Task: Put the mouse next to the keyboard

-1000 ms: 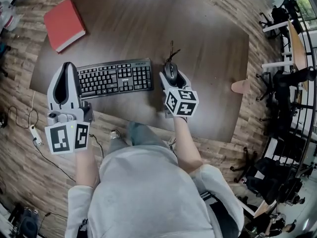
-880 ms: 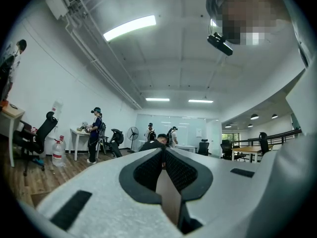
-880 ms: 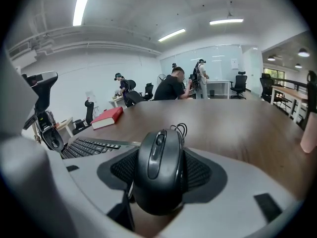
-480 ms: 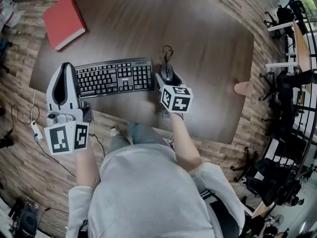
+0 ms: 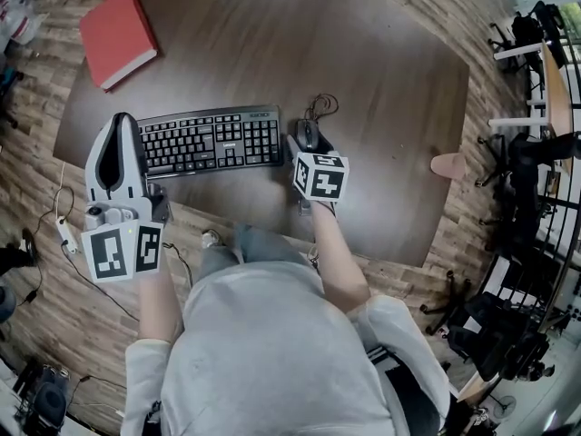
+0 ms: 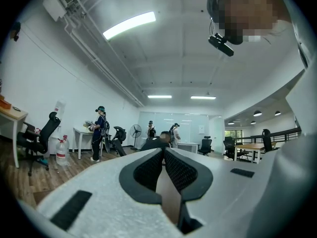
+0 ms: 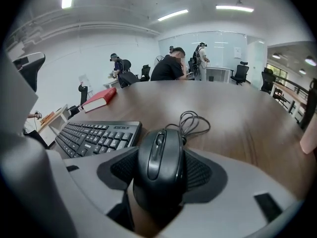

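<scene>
My right gripper point(image 5: 307, 138) clamps the mouse point(image 7: 159, 167) just right of the keyboard point(image 5: 211, 142), so I should settle it flat on the desk point(image 5: 381, 71) before letting go

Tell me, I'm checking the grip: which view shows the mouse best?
Right gripper view: the mouse fills the centre, clamped by the right hand-held gripper. The head view shows it small, beside the keyboard. The left gripper view misses it.

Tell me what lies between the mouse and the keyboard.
One jaw of the right gripper, shut on the mouse, then a sliver of bare table; head view.
</scene>
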The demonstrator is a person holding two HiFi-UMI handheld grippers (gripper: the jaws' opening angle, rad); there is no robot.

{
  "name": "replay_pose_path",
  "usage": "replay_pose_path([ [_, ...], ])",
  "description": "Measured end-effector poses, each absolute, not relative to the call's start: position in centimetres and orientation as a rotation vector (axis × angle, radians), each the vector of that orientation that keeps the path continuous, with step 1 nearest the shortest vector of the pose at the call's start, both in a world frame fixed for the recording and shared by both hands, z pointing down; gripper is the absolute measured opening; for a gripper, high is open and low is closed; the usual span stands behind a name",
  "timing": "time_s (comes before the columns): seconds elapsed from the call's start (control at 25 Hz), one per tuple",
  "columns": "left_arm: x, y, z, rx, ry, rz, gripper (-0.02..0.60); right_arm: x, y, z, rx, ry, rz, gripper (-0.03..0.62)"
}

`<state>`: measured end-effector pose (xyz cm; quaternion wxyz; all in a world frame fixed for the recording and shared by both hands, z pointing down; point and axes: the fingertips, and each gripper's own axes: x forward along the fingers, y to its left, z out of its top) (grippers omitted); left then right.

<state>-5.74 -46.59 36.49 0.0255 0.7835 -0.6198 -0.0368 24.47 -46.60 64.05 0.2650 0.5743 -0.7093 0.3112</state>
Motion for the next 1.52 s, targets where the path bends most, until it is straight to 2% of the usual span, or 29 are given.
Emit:
replay_pose_path([
  [0.96,-7.1,-45.6,36.3,2.406,-1.945,-0.109,0.023,23.7,-46.4,64.9,1.529,-1.889,0.875,0.252],
  [1.52,-7.7,-43.5,34.8,2.457,-1.907,-0.143,0.023,24.0,-44.7,59.4,1.694,-1.973,0.798,0.249],
])
